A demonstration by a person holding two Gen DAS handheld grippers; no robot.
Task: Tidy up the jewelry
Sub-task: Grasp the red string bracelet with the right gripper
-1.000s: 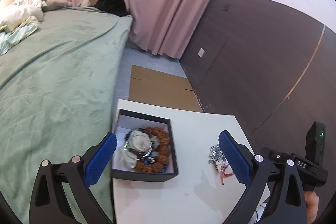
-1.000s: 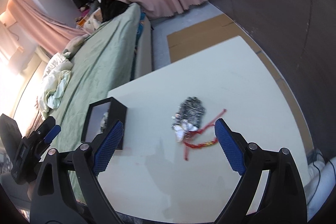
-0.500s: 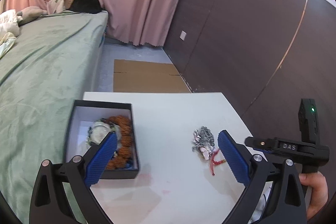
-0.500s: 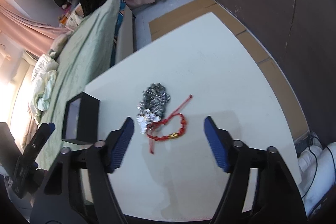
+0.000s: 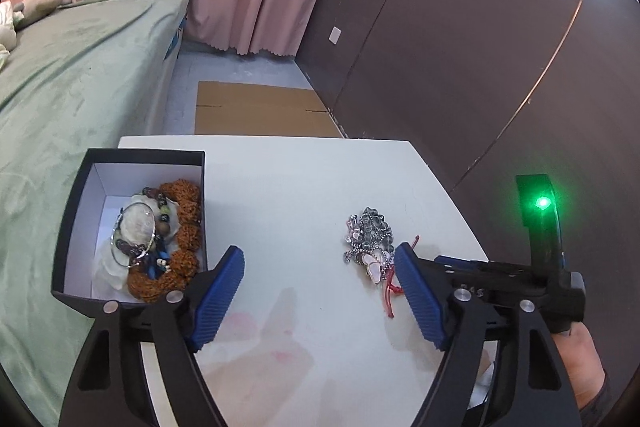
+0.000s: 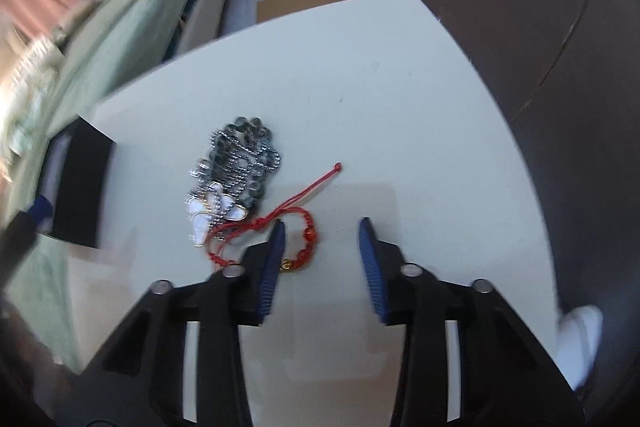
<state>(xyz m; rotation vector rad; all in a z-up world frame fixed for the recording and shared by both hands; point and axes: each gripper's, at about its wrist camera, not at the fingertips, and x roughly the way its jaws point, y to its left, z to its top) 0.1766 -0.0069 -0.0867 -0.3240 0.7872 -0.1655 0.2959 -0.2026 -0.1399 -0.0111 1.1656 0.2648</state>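
Both views are bent by fisheye and ringed in black. The white table (image 5: 304, 187) is evenly lit, soft shadows cast near its front edge. Left of it, the bed (image 6: 132, 27) is smeared by motion blur — overexposed beyond.

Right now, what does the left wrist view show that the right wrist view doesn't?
Only the left wrist view shows inside the black box: the brown bead bracelet and other pieces. Only the right wrist view shows the whole red cord bracelet, with the right gripper closing above it, gripping nothing. Both share the white table, the silver chain pile and the box's outside.
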